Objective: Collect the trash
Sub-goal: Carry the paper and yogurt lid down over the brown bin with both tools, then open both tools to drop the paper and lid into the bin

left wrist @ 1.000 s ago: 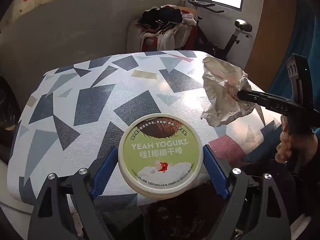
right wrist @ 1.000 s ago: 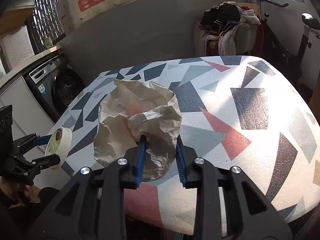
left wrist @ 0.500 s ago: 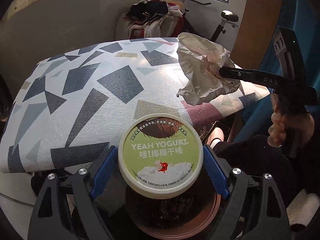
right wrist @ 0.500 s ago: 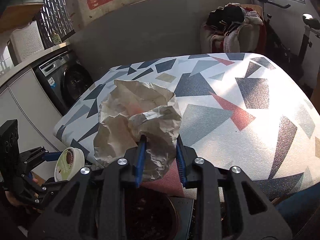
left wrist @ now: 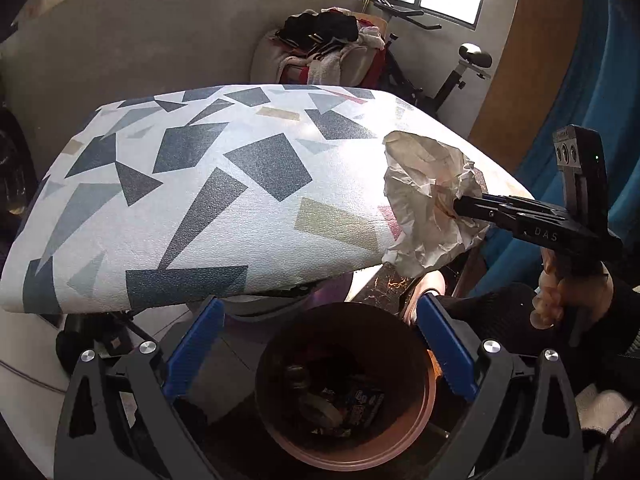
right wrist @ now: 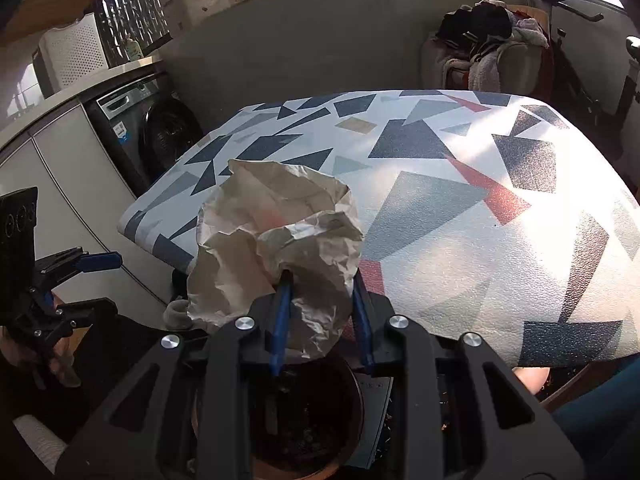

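Note:
A round brown trash bin (left wrist: pixel 344 392) stands on the floor below the table's front edge, with dark litter inside. My left gripper (left wrist: pixel 320 344) is open and empty right above it, blue pads wide apart. It also shows at the left of the right wrist view (right wrist: pixel 80 276). My right gripper (right wrist: pixel 320 312) is shut on a crumpled beige paper bag (right wrist: pixel 276 244) and holds it over the bin (right wrist: pixel 304 432). In the left wrist view the bag (left wrist: pixel 428 204) hangs at the table's front right corner, held by the right gripper (left wrist: pixel 460 204).
The table (left wrist: pixel 200 184) has a white cloth with grey, blue and red shapes. A washing machine (right wrist: pixel 160 132) stands to the left. A chair piled with clothes (left wrist: pixel 324 52) and an exercise bike (left wrist: pixel 440 76) stand behind the table.
The left gripper has opened and the yogurt tub it held is gone from it. Both grippers have moved lower and nearer the bin; the paper bag stays gripped.

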A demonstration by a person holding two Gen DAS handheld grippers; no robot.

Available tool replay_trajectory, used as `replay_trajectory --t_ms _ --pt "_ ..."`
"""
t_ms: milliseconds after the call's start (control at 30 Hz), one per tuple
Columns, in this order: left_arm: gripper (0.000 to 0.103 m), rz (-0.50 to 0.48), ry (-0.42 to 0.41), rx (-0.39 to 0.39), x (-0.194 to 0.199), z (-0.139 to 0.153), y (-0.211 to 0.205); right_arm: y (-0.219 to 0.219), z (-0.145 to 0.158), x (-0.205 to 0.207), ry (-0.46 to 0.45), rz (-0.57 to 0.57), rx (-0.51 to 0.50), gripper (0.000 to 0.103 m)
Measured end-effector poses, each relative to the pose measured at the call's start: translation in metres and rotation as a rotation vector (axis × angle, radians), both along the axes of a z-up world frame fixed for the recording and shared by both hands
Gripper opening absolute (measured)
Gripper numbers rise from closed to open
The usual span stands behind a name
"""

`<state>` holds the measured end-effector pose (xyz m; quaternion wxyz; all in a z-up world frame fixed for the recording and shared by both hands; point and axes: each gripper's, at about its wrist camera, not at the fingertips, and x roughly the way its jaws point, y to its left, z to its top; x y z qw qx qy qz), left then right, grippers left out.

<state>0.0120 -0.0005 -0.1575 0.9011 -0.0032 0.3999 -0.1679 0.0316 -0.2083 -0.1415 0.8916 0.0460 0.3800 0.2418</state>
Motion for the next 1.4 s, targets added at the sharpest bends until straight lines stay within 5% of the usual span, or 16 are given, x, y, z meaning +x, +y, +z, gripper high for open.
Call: replay_trajectory --t_ms 467,933,1000,1067,1167,1400 --pt "0.095 0.101 -0.024 0.017 -0.002 0.0 0.028 0.054 -0.059 -0.028 0.163 0.237 -0.148 0.031" --pt "0.095 0.108 0.014 -0.003 -0.004 -0.014 0.028 0.069 -0.084 -0.025 0.25 0.263 -0.223 0.036" --pt "0.095 0.112 0.019 -0.008 -0.004 -0.015 0.029 0.07 -0.087 -0.024 0.256 0.262 -0.236 0.043" --pt "0.095 0.118 0.02 -0.01 -0.004 -0.016 0.03 0.071 -0.088 -0.024 0.255 0.249 -0.253 0.073" --pt "0.095 0.114 0.029 -0.008 -0.004 -0.017 0.028 0.07 -0.086 -0.023 0.241 0.234 -0.257 0.086" --pt "0.096 0.084 0.017 0.033 -0.006 -0.017 0.017 0.06 -0.081 -0.018 0.222 0.166 -0.248 0.095"
